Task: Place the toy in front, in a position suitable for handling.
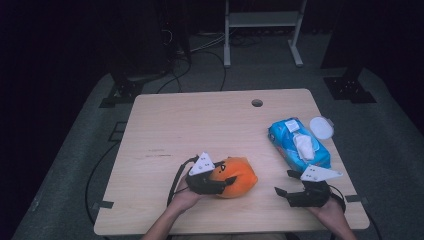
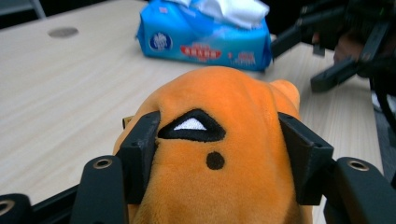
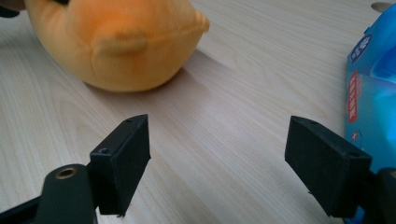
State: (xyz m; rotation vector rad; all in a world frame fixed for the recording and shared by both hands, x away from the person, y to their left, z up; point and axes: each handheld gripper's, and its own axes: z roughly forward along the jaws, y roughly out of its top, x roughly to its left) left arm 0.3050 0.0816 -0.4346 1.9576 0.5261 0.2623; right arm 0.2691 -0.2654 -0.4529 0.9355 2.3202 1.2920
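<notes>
Two grippers, one orange plush toy (image 2: 219, 140) on the desk (image 1: 165, 125).
Left gripper (image 2: 219, 154) jaws squeeze the toy's sides; right gripper (image 3: 217, 161) jaws gape empty, toy ahead-left, blue wipes pack (image 3: 373, 84) right.

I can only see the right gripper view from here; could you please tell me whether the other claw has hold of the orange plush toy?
Observer: Yes. The left claw is closed on the orange plush toy, with a pad pressed into each side of it.
Operator: Thank you. Is the blue pack sealed on top?
Observer: No. The high view shows it open, with a white wipe sticking out of the top.
Operator: Is there anything beyond the pack?
Observer: A round white lid lies just beside the pack's far right corner.
</notes>
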